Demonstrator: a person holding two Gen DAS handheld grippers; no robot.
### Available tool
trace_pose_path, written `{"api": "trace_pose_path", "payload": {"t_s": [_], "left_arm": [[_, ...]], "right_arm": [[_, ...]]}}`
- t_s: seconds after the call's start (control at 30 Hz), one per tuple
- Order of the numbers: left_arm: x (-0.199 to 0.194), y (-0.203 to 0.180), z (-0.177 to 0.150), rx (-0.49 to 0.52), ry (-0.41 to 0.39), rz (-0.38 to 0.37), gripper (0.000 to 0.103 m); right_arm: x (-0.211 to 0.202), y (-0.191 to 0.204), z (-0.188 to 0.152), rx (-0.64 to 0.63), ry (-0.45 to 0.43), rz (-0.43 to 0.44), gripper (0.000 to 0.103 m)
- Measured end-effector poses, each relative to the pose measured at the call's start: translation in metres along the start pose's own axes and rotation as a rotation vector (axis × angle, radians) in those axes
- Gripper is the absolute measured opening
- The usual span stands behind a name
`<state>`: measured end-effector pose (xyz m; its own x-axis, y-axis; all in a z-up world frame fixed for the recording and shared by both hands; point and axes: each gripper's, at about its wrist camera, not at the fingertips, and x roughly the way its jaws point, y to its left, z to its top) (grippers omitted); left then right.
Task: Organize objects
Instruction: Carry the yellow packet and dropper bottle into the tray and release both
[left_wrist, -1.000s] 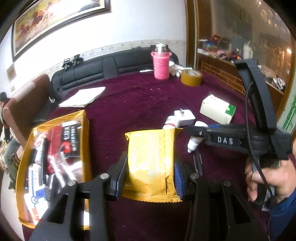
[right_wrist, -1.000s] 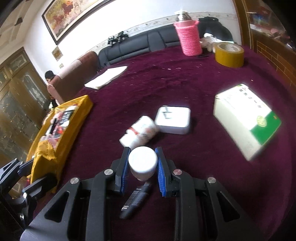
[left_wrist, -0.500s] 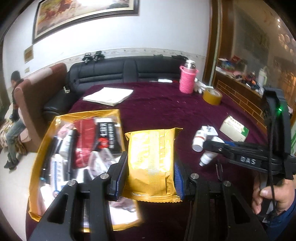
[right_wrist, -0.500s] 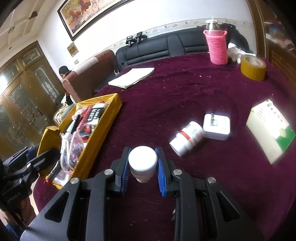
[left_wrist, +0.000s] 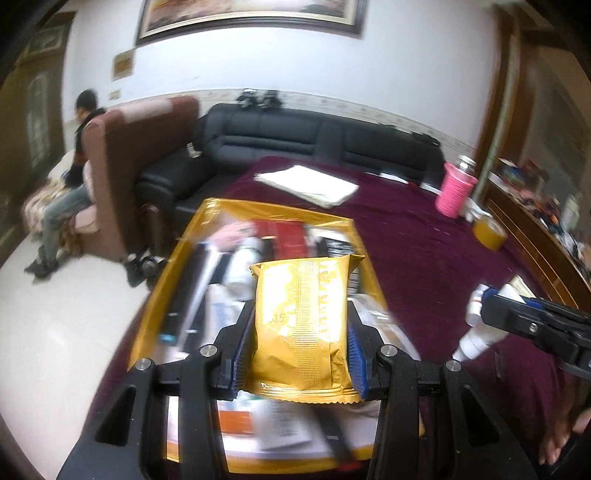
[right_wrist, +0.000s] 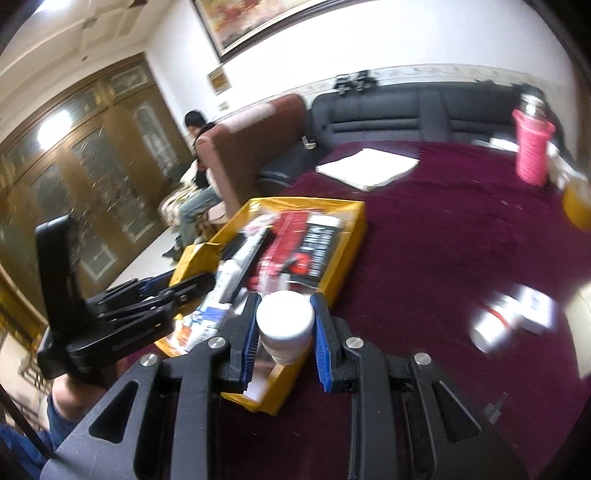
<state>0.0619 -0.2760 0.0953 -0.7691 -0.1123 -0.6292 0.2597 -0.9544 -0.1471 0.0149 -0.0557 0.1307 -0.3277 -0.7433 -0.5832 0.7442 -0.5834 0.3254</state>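
A shiny gold foil packet (left_wrist: 301, 325), crinkled and embossed down its middle, sits between matt black plastic jaws lined with ribbed blue pads. A smooth white plastic bottle (right_wrist: 285, 325) with a matt cap rests in similar jaws. The desk (left_wrist: 424, 258) is covered in deep maroon cloth with a soft, velvety nap. On it sits a tray (left_wrist: 173, 273) with glossy golden-yellow walls, holding gloss-printed packaging. A pink flask sleeve (left_wrist: 455, 194) looks knitted and rough. The black sofa (left_wrist: 314, 136) looks like smooth leather. The floor (left_wrist: 62, 332) is pale and polished.
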Motion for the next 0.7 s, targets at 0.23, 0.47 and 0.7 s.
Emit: {"api": "trace_pose_path", "payload": {"t_s": [0.23,0.47,0.7], "left_arm": [[0.022,0.040,-0.003,-0.094,0.031,0.023,0.039],[0.034,0.054,-0.009,-0.126,0.063,0.011,0.039],[0.041,0.057,-0.012,-0.119,0.092,-0.004,0.039]], "right_arm": [[0.055,0.032,0.026,-0.047,0.066,0.021,0.024],[0.118,0.046,0.040,-0.047,0.170,-0.013,0.024],[0.164,0.040,0.043,-0.015,0.233,-0.061,0.024]]}}
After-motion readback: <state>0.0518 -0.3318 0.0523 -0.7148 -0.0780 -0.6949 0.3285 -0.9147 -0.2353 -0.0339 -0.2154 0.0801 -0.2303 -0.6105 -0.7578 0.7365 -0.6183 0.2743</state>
